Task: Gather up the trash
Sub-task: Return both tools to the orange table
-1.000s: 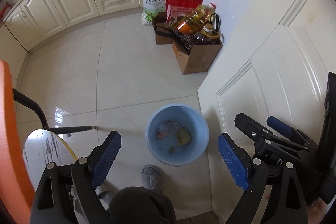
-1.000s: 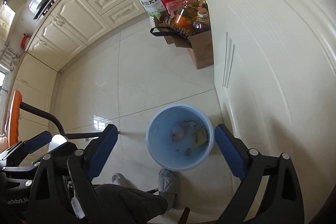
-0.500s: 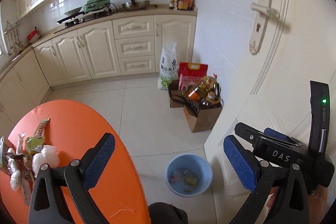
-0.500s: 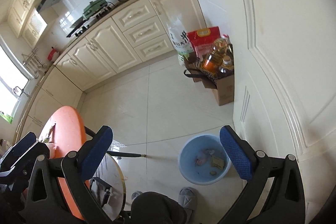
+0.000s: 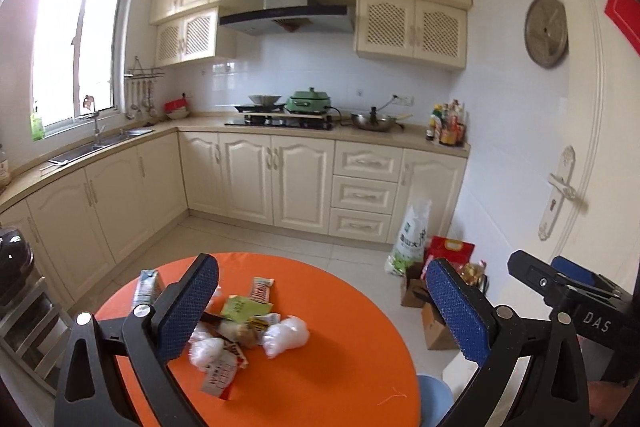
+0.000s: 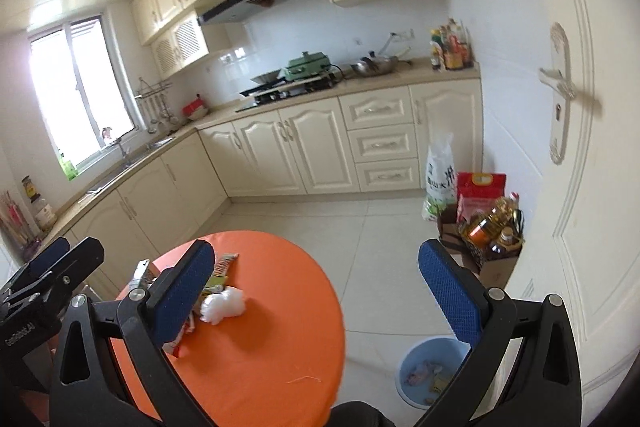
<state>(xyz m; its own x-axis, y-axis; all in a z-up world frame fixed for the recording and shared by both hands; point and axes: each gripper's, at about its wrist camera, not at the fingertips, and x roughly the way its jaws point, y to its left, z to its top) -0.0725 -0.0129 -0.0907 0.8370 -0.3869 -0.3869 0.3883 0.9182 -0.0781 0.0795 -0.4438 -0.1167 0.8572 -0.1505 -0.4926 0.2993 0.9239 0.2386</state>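
Cream kitchen cabinets back a round orange desk [image 5: 340, 367] carrying a trash pile [image 5: 240, 327] of wrappers and crumpled plastic. Both the left hand-held gripper [image 5: 320, 311] and right hand-held gripper [image 6: 316, 291] gape wide, empty. Beside the desk, a blue bin [image 6: 416, 359] on the floor contains scraps.

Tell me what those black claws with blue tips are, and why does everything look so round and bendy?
They are two grabbing tools, one in each of a person's hands. Each carries a wide-angle camera, which bends the picture. One picture looks along the left gripper, the other along the right gripper. Both are open and hold nothing. On the orange table lies trash: wrappers and crumpled white plastic. On the floor stands a blue bin with some trash inside.
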